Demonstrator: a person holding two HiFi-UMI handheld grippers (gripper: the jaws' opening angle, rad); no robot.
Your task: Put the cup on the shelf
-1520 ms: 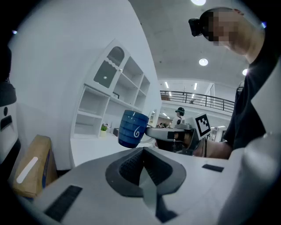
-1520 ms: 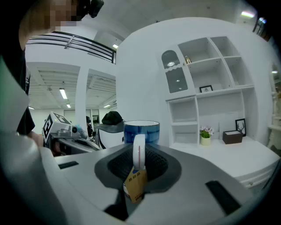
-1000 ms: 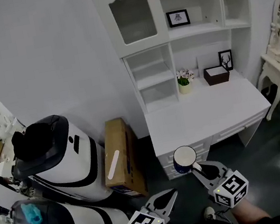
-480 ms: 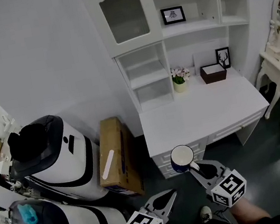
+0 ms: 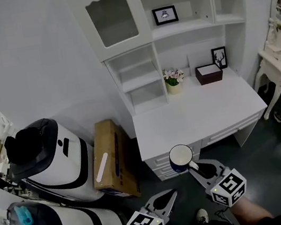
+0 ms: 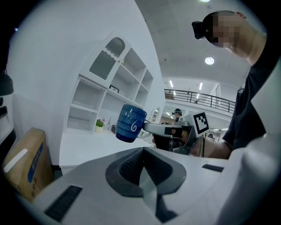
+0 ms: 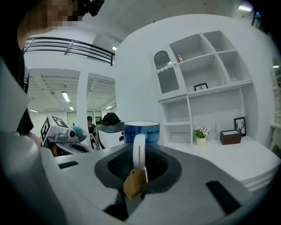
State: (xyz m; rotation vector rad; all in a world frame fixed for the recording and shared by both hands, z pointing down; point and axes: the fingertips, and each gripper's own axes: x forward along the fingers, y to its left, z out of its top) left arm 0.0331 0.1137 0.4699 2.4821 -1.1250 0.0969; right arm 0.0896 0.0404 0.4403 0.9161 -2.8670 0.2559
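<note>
Left gripper [image 5: 168, 197]: our jaws pressed together, empty | right gripper [image 5: 196, 168]: our jaws pinch the blue mug [image 5: 181, 158] by its handle, upright, just beyond the tips | shelf [image 5: 179, 28]: well ahead of and above them.

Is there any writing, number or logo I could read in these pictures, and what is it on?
None can be read.
Paper tag on the handle of the cup: print too blurred.
Cardboard box: blue print too small.
The cup itself: a white swirl, no letters.
Cubes on the left gripper and right gripper: black-and-white square patterns, no words.
</note>
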